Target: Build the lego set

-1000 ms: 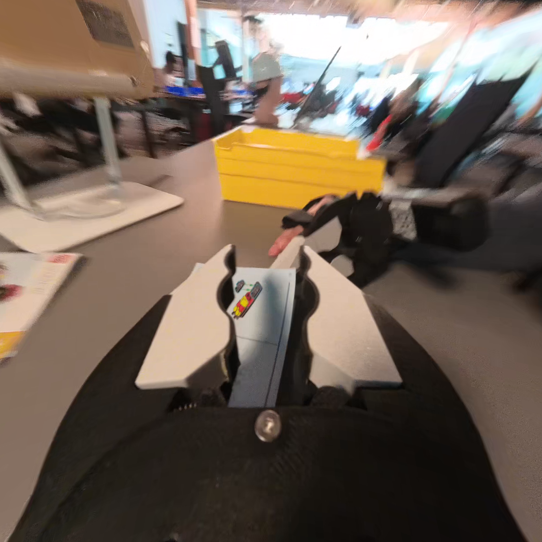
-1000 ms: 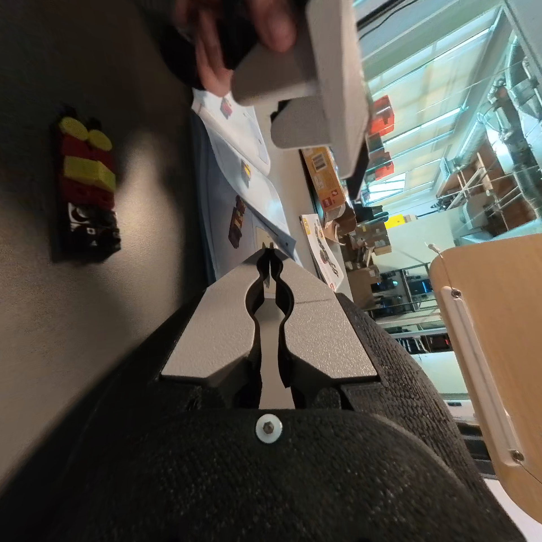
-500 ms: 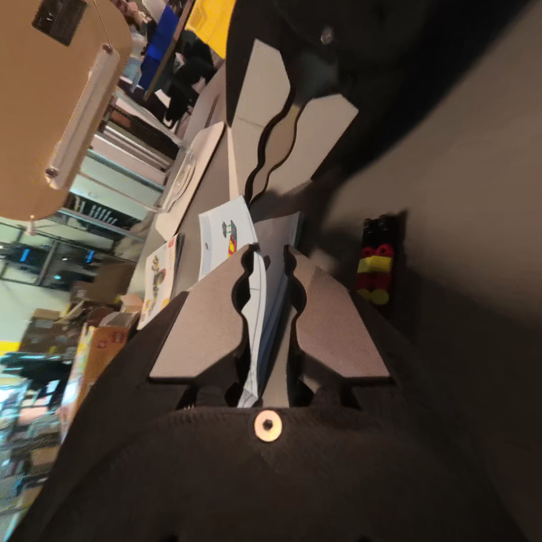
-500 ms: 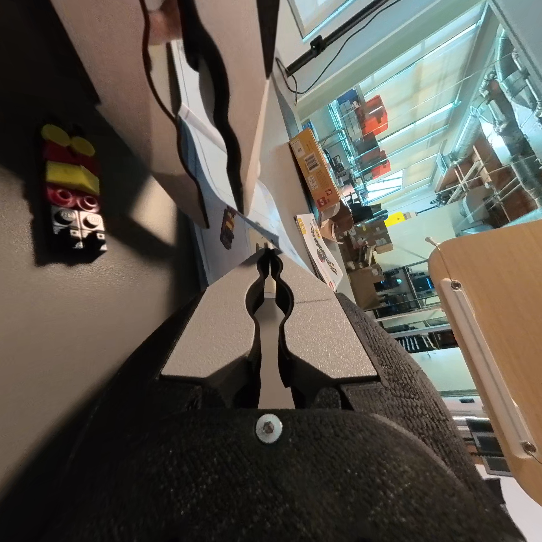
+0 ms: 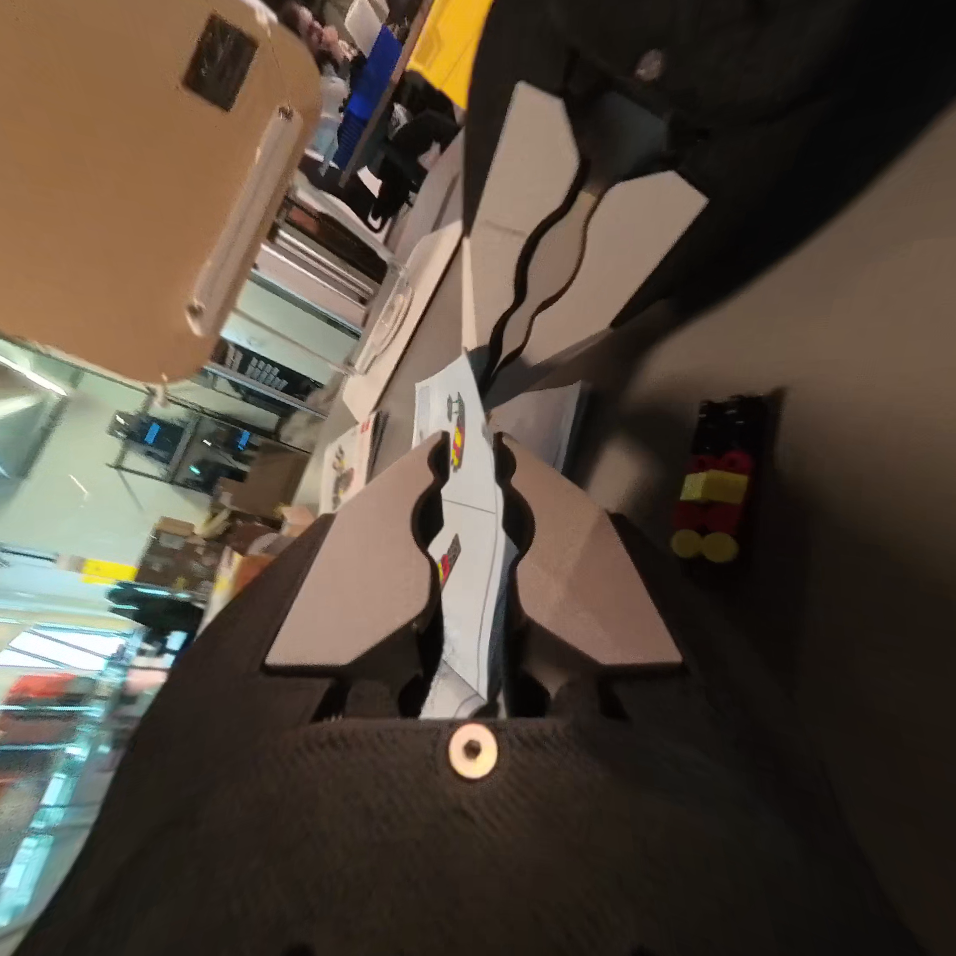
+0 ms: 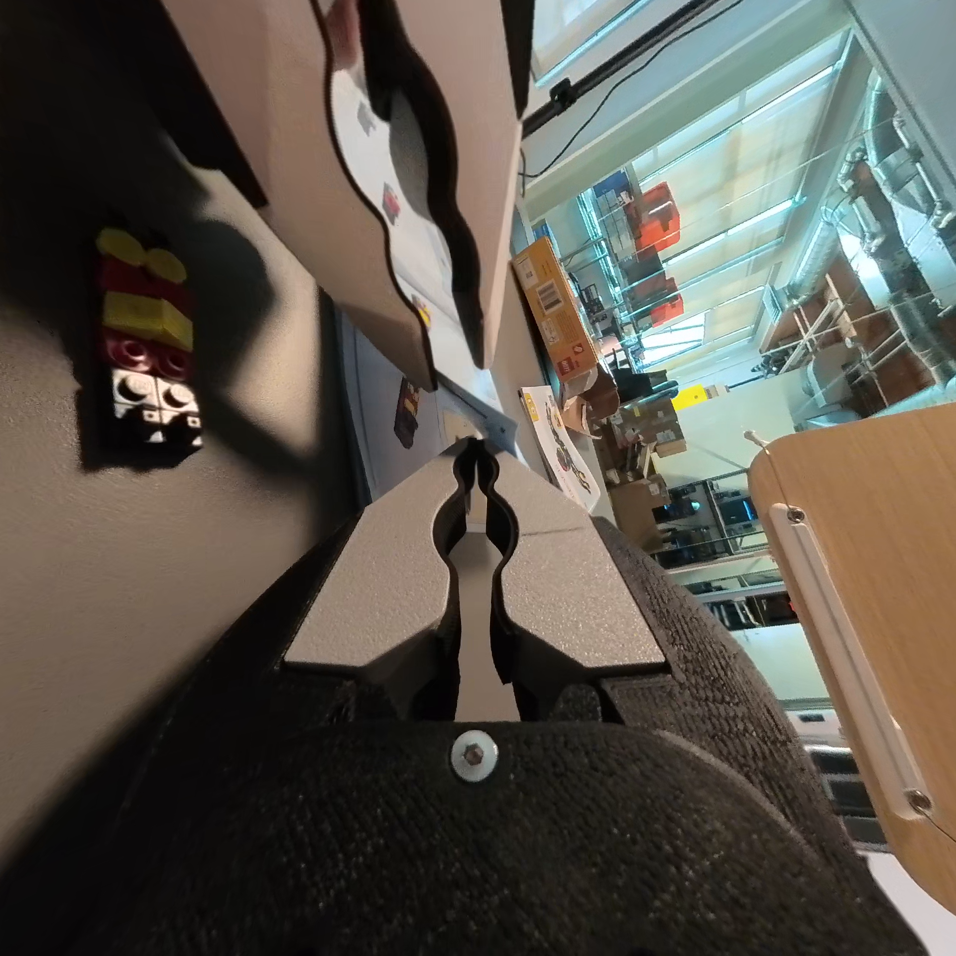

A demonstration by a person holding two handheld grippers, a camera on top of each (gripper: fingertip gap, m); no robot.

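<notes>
In the left wrist view, the left gripper [image 5: 468,455] stood apart astride the instruction booklet [image 5: 473,496]; the lego model [image 5: 711,496] lay beside it on the bench [image 5: 853,362]. In the right wrist view, the right gripper [image 6: 475,455] was pinched together, empty. The model looked light, rigid and likely to snap apart; take it by its long sides.

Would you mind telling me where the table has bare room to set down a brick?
The grey table is bare on the near side of the brick model, between it and the right tongs. It is crowded past the model, where the booklet lies with the left tongs over its pages.
</notes>
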